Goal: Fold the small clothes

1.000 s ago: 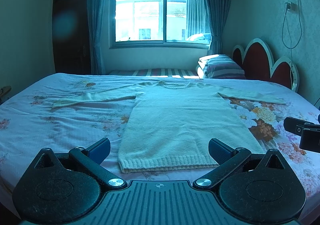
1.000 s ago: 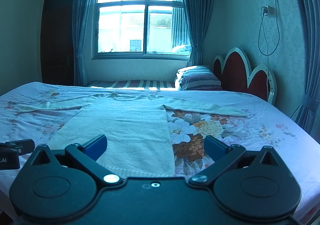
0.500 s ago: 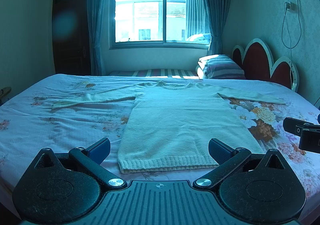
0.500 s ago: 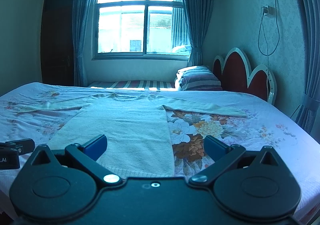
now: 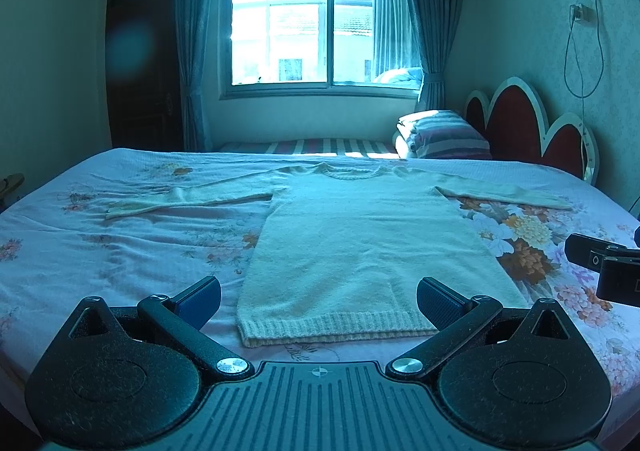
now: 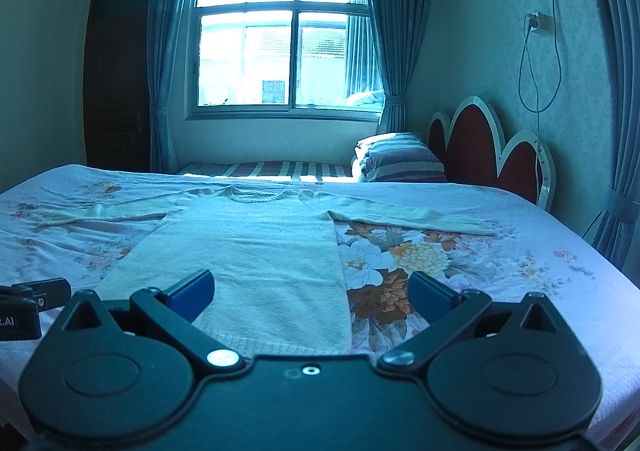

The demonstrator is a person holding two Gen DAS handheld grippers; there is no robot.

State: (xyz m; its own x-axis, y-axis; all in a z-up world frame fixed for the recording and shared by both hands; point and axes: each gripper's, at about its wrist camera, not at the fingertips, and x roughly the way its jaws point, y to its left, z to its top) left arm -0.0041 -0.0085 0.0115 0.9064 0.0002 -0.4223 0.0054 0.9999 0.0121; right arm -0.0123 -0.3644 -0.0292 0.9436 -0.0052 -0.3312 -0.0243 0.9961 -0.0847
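Hovering just short of the hem, the left gripper had its blue-padded jaws spread wide with nothing between them, and the right gripper was equally wide open and empty beside it. Directly ahead of the left gripper lay the cream knitted long-sleeved sweater, spread flat and face up on the pale floral-printed bedsheet, its ribbed hem nearest the fingers and spanning most of the gap between them. From the right gripper the same sweater sat ahead and to the left, its right side edge running forward between the jaws. Each sleeve stretched sideways from the shoulders, the left sleeve out past the left gripper's left finger, the right sleeve reaching ahead of the right gripper's right finger. Farther ahead the round neckline pointed away, then a striped folded quilt lay against the red scalloped headboard, and the bright curtained window stood farthest back.
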